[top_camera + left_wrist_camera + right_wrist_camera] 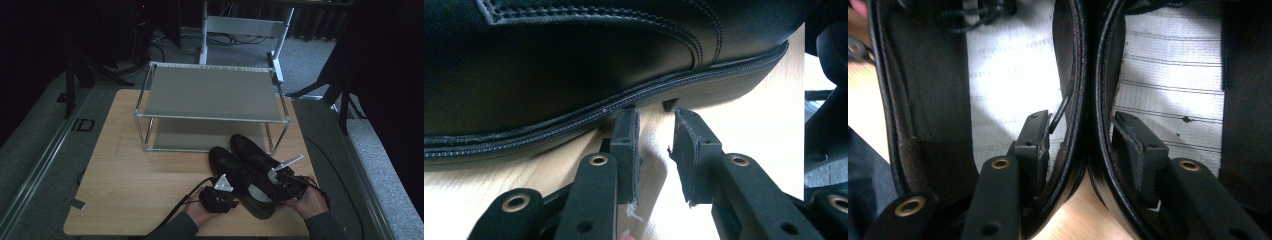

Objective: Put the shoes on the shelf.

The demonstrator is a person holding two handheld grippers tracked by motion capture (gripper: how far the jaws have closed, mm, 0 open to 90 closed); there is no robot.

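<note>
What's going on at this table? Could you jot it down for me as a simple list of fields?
Surface: wooden table
Rack: two-tier metal shoe rack, both shelves bare
Shoes: pair of black leather shoes side by side, in front of the rack
Left tool: open, at a shoe's sole edge
Right tool: one jaw inside each shoe, straddling their touching inner walls

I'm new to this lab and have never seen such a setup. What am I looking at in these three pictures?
A person at a wooden table holds a hand-held two-jaw tool in each hand. The high view looks down from above: a two-tier metal shoe rack and a pair of black leather shoes. The other two pictures come from cameras riding on the tools. The left tool is open, its tips at one shoe's sole edge. The right tool straddles both shoes' touching inner walls, one jaw inside each shoe; whether it squeezes them is unclear.
</note>
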